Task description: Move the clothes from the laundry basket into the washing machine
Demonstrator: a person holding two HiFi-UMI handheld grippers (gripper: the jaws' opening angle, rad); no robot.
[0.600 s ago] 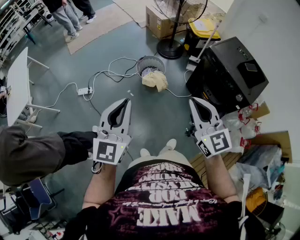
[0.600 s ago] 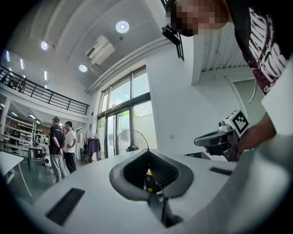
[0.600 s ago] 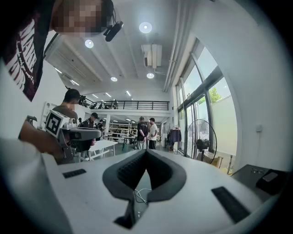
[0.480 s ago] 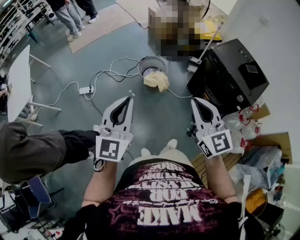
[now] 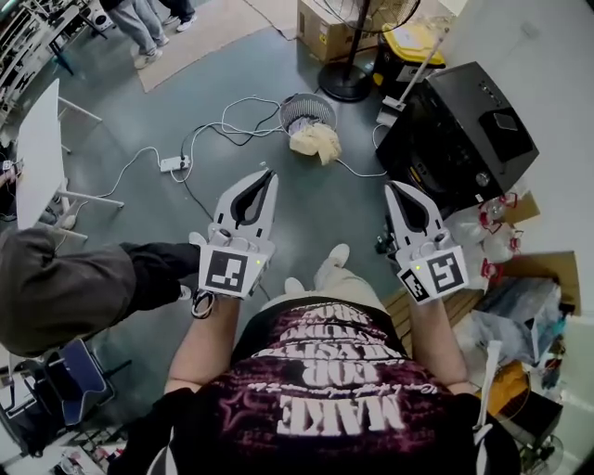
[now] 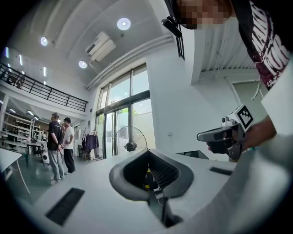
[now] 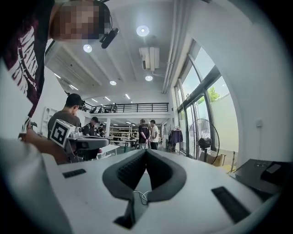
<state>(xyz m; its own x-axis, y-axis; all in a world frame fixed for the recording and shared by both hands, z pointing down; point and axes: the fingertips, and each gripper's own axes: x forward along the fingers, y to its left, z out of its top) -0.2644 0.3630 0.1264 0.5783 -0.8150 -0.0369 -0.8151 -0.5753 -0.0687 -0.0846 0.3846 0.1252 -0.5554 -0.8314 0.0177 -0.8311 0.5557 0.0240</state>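
A round white laundry basket (image 5: 306, 110) stands on the grey floor ahead, and a cream cloth (image 5: 316, 142) spills over its near side. To its right is a black boxy machine (image 5: 467, 128). I hold both grippers level at waist height, well short of the basket. The left gripper (image 5: 268, 173) is shut and empty, as is the right gripper (image 5: 390, 186). Seen from the left gripper view, the left gripper (image 6: 147, 151) has its jaws together, with the right gripper (image 6: 225, 134) beside it. The right gripper view shows the right gripper (image 7: 145, 152) closed too, the left gripper (image 7: 86, 142) to its side.
White cables and a power strip (image 5: 170, 164) lie on the floor left of the basket. A standing fan (image 5: 345, 88), a cardboard box (image 5: 321, 19) and a yellow-lidded bin (image 5: 413, 43) sit behind. A white table (image 5: 37, 148) and someone's dark sleeve (image 5: 83, 288) are on the left, bags (image 5: 515, 311) on the right.
The head view has shifted slightly, so the basket sits higher in the picture. The left gripper has edged a little forward. Both grippers stay shut.
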